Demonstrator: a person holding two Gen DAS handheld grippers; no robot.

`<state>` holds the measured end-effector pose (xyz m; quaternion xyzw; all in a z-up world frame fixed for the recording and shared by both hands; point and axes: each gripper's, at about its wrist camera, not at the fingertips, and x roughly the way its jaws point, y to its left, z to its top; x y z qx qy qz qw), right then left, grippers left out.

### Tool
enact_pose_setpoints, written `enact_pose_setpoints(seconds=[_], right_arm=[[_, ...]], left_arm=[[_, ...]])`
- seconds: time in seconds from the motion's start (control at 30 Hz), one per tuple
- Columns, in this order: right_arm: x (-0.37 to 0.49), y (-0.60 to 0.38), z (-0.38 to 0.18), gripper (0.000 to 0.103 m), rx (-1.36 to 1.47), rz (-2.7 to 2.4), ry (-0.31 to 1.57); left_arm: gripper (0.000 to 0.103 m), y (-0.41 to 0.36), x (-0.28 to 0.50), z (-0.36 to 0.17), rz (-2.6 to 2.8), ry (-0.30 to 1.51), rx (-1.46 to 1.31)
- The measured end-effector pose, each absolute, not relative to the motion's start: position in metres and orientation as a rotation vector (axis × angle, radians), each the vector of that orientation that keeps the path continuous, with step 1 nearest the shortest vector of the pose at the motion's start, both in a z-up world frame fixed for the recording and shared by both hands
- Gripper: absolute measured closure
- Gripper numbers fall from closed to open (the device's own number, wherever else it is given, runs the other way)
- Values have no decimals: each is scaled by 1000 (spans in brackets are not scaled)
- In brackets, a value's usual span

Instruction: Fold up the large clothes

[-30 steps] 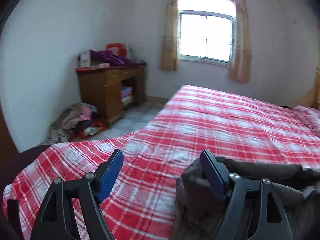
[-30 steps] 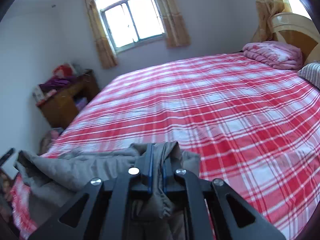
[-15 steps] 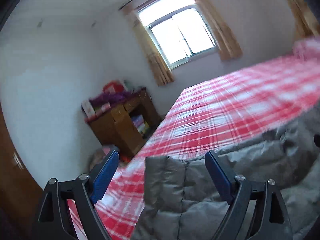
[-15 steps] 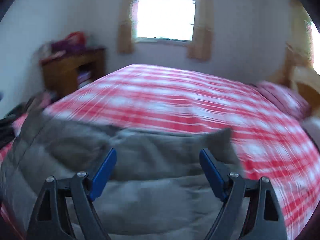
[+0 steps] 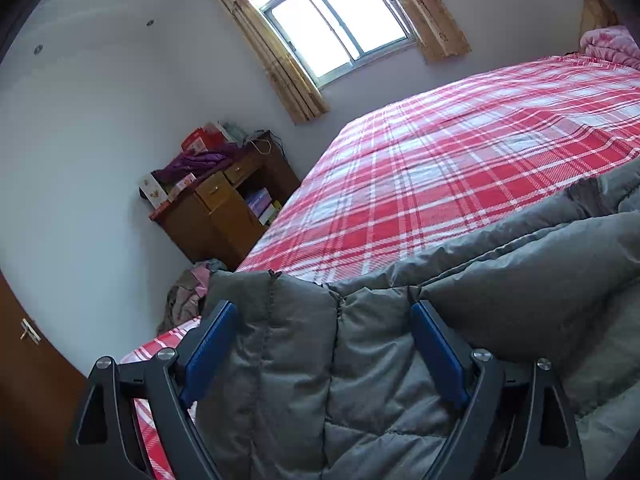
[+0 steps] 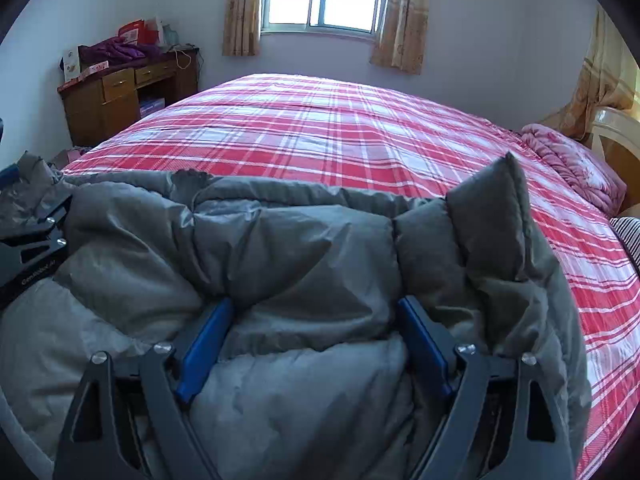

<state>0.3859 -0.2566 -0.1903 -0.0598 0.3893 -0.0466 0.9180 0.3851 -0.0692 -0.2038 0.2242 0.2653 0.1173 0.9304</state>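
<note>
A large grey quilted padded jacket (image 5: pixel 440 304) lies bunched on the near edge of the bed, also in the right wrist view (image 6: pixel 280 248). My left gripper (image 5: pixel 324 320) is open, its blue pads either side of a padded panel at the jacket's left end. My right gripper (image 6: pixel 316 316) is open, its pads pushed against bulging folds near the jacket's right end, where one corner (image 6: pixel 496 208) stands up. The left gripper's body shows at the left edge of the right wrist view (image 6: pixel 32 240).
The bed has a red and white plaid sheet (image 6: pixel 340 120). A wooden desk (image 5: pixel 224 208) with clutter stands by the far wall under a window. A clothes pile (image 5: pixel 188 296) lies on the floor. A pink folded quilt (image 6: pixel 572 164) and headboard are at right.
My right gripper has let go of the jacket and opened. Both grippers moved in over the spread jacket, which now lies wider across the bed edge.
</note>
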Motion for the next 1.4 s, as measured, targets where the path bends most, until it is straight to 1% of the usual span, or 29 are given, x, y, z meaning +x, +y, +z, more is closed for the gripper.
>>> enact_pose_setpoints(seconds=[0.1,0.33,0.7,1.4], right_arm=[[389,-263,-192,17,-93,-93,814],[397,-267,-201,16,-58,-93,837],[406,-268,-208,15,-60,-112,886],[414,-269,-216,11,-85,-129,946]], left_arm=[[10,-67,392,-209,237,570,441],[8,-63,403,-217,215,628,413],[4,-64,414,-225,215,697,425],[3,-68,416,-226,233,713,469]])
